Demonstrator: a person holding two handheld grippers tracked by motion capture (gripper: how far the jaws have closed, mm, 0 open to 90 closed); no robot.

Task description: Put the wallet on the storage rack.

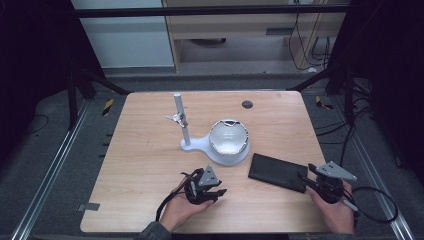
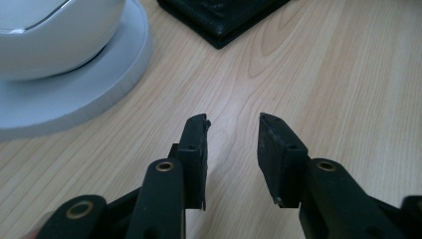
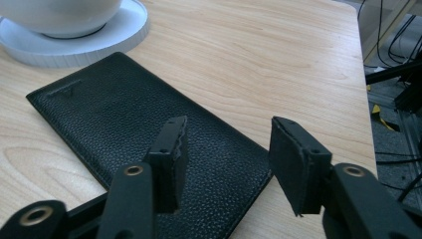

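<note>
Meanwhile, held the right gripper with jaws parted and empty over the near right end of the black wallet, flat beside the white stand base. Kept the left gripper unclenched, grasping nothing.

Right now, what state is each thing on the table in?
Flat black leather wallet: closed, lying flat on the table.
White bowl: upright, sitting on the white round stand base.
White post on the stand: upright, a small clip on it.
Left gripper: open, nothing between its jaws.
Right gripper: open, above the wallet's near end.
</note>
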